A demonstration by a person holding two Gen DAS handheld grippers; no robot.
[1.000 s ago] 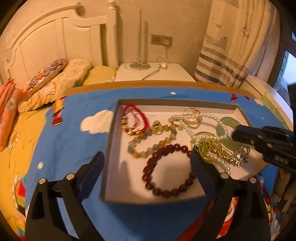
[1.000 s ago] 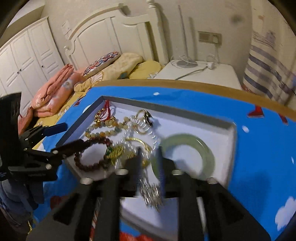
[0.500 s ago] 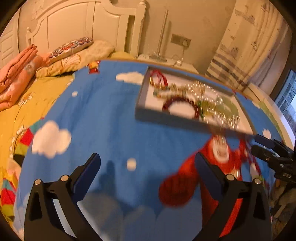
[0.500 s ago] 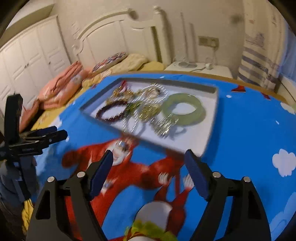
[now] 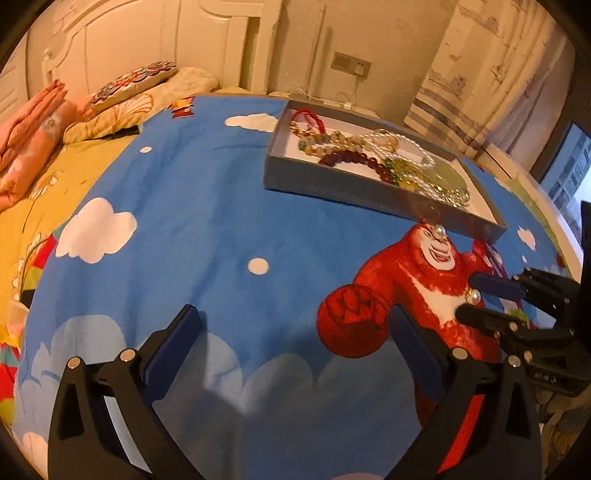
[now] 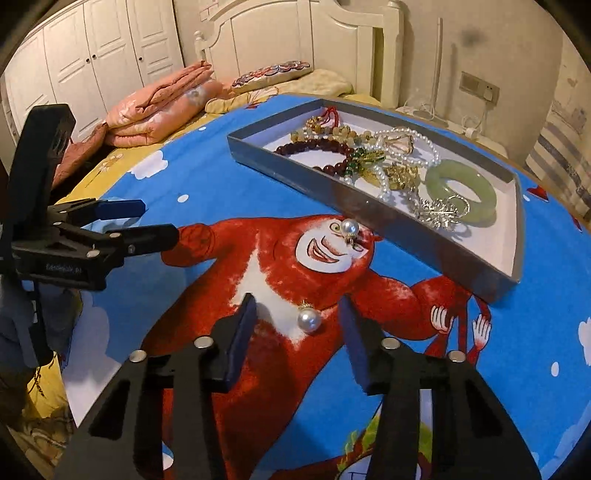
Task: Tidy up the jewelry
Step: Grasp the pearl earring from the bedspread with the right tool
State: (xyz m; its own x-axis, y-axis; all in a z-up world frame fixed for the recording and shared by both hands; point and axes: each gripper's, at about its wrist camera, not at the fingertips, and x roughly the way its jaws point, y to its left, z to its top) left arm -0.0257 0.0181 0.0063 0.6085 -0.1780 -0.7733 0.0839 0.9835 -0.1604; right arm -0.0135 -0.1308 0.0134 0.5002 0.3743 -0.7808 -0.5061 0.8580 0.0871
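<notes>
Right wrist view: right gripper (image 6: 297, 334) nearest, jaws wide apart, gripping nothing, hovering low over the blue cartoon bedspread (image 6: 207, 177).
Near pearl earring (image 6: 309, 319): lay on the bedspread on the white chest of the printed red ape (image 6: 295, 280), between the two fingers, touching neither.
Far pearl earring (image 6: 349, 228): lay on the ape's face, just beside the tray's near wall, outside the tray.
Left gripper (image 6: 142, 221): at left of this view, jaws parted wide, empty, tips over the ape's arm.
Grey tray (image 6: 295, 166): sat on the bedspread past the ape, white floor, jewelry piled inside.
Tray contents: dark red bead bracelet (image 6: 314, 149) near the close wall; green jade bangle (image 6: 460, 190) toward the right end; silver brooch (image 6: 437, 212) touching the bangle's near edge; white pearl strand (image 6: 417, 142) tangled with gold pieces in the middle; red cord bracelet (image 6: 330, 112) at the far corner.
Background: folded pink quilt (image 6: 162, 99), white headboard (image 6: 295, 33), white wardrobe (image 6: 96, 55).
Left wrist view: left gripper (image 5: 291, 343) nearest, wide, empty, over plain blue cloth.
Right gripper (image 5: 471, 297): entered from right edge, the near earring (image 5: 474, 295) sat between its finger tips.
Far earring (image 5: 439, 231): against the tray (image 5: 332, 184) wall.
Beyond: striped curtain (image 5: 491, 74), wall socket (image 5: 351, 62).
</notes>
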